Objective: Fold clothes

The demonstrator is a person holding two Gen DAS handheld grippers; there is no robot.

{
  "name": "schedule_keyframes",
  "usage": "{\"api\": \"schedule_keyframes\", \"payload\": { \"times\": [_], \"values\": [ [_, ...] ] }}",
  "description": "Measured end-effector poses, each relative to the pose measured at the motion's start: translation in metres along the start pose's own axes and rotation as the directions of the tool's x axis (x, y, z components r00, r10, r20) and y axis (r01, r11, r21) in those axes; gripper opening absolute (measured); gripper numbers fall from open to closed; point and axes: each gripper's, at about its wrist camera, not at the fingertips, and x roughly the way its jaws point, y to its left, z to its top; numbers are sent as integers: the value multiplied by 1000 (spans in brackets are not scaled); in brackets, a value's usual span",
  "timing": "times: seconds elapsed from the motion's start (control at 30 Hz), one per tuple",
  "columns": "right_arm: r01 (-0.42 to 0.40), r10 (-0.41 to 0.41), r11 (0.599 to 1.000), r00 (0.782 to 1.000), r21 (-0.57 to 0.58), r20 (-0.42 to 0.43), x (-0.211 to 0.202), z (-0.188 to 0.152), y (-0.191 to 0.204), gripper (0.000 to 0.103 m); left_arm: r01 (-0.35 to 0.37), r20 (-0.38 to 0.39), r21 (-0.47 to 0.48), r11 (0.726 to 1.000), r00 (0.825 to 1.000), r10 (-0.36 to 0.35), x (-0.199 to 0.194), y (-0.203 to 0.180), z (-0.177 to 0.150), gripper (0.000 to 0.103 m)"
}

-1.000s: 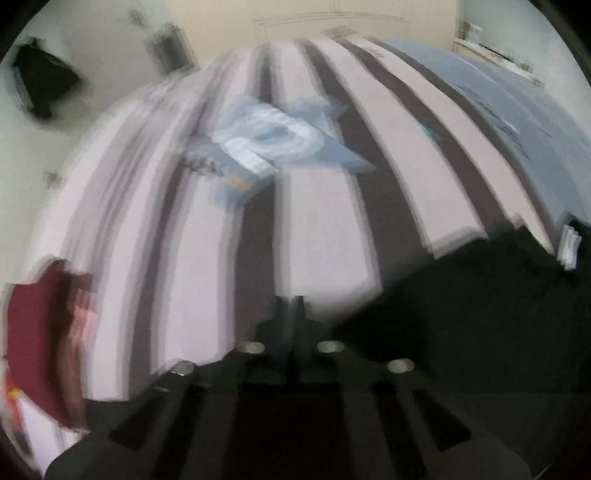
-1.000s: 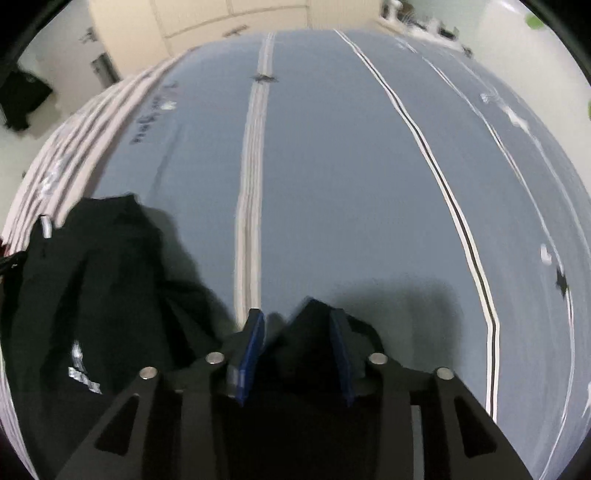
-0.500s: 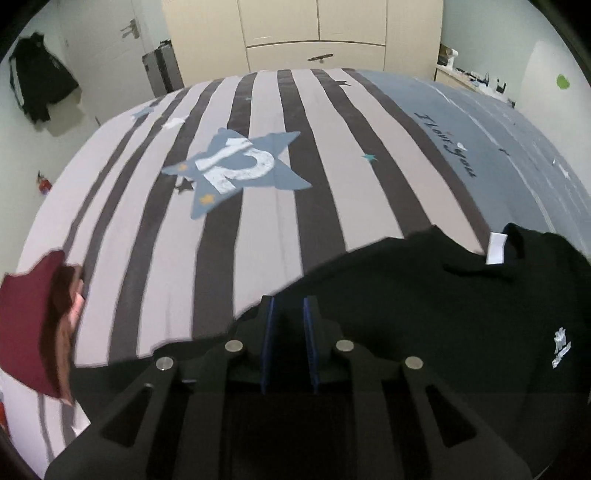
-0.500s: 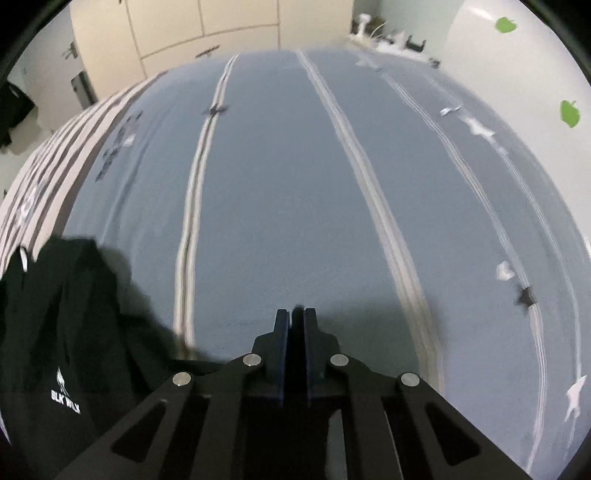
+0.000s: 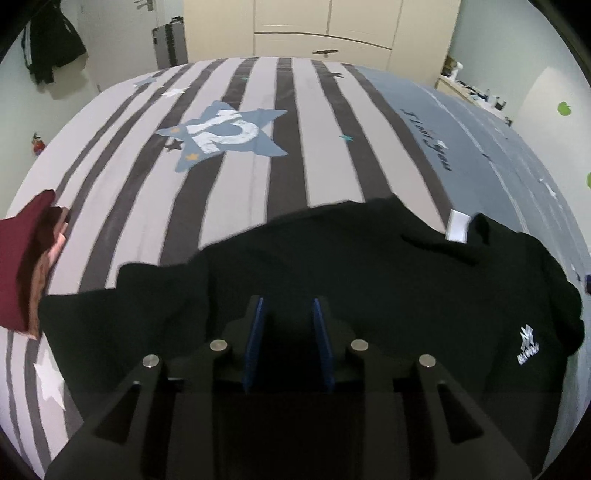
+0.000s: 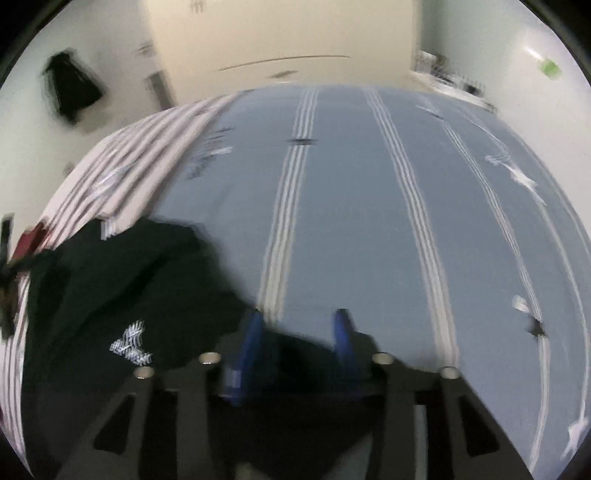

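A black T-shirt (image 5: 369, 280) with a white chest logo (image 5: 528, 343) and a white neck label (image 5: 458, 225) lies spread on the bed. My left gripper (image 5: 288, 306) hovers over its near part. Its blue pads (image 5: 258, 314) stand apart and the jaws are opening; only dark cloth shows beyond the gap. In the blurred right wrist view the same shirt (image 6: 122, 288) lies at lower left. My right gripper (image 6: 297, 321) is above its right edge, jaws opening, with blue sheet and a dark fold seen between the pads, neither pad pressing.
The bed cover is grey-and-dark striped (image 5: 240, 206) on the left and plain blue (image 6: 369, 221) on the right. A folded dark red garment (image 5: 22, 266) sits at the bed's left edge. Beyond are a cream wardrobe (image 5: 325, 29), a hanging black jacket (image 5: 51, 40) and a cluttered shelf (image 5: 469, 88).
Both grippers were shut half a second ago and now stand apart. The left one has slid right over the shirt. The right one has risen, with more of the room in view.
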Motion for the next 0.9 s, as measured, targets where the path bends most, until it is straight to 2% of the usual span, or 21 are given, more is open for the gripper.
{"api": "schedule_keyframes", "payload": {
  "times": [0.07, 0.13, 0.17, 0.2, 0.23, 0.33, 0.43, 0.5, 0.6, 0.67, 0.73, 0.83, 0.9],
  "values": [
    [-35, 34, 999, 999, -22, -12, 12, -3, 20, 43, 3, -5, 2, 1000, 1000, -3, -1, -3, -8, 26],
    [14, -17, 999, 998, -51, -58, 38, -6, 27, 42, 0, -18, -5, 1000, 1000, 0, 1, -3, -15, 26],
    [33, -38, 998, 996, -50, -85, 49, -8, 27, 38, -1, -26, -8, 1000, 1000, 1, 2, -2, -19, 26],
    [44, -48, 998, 992, -34, -114, 60, -11, 23, 15, -3, -31, -10, 1000, 1000, 3, 2, -1, -23, 26],
    [53, -53, 999, 991, -3, -125, 65, -11, 17, 3, -6, -31, -11, 1000, 999, 6, 1, 1, -25, 26],
    [76, -65, 991, 993, 113, -97, 64, -3, -12, 3, -13, -25, -24, 1000, 1000, 13, -1, 8, -26, 26],
    [130, -128, 981, 992, 142, -22, 41, 25, -42, 3, -22, -14, -48, 999, 1000, 21, -4, 16, -24, 26],
    [128, -128, 982, 992, 138, -11, 40, 46, -57, 3, -24, -10, -69, 997, 1000, 23, -5, 20, -21, 26],
    [146, -142, 989, 986, 35, -87, 73, 64, -61, 3, -30, -8, -83, 996, 1000, 29, -6, 20, -19, 26],
    [181, -184, 983, 970, -36, -157, 98, 68, -62, 7, -33, -10, -78, 996, 999, 32, -5, 17, -19, 26],
    [218, -219, 976, 954, -25, -206, 110, 60, -73, 19, -31, -10, -65, 997, 999, 31, -5, 14, -19, 26],
    [292, -283, 956, 946, 35, -157, 91, 48, -92, 22, -26, -4, -47, 999, 1000, 26, -6, 12, -18, 26],
    [283, -269, 955, 953, 85, -140, 75, 41, -102, 22, -26, -3, -52, 998, 1000, 26, -6, 13, -19, 26]
  ]
}}
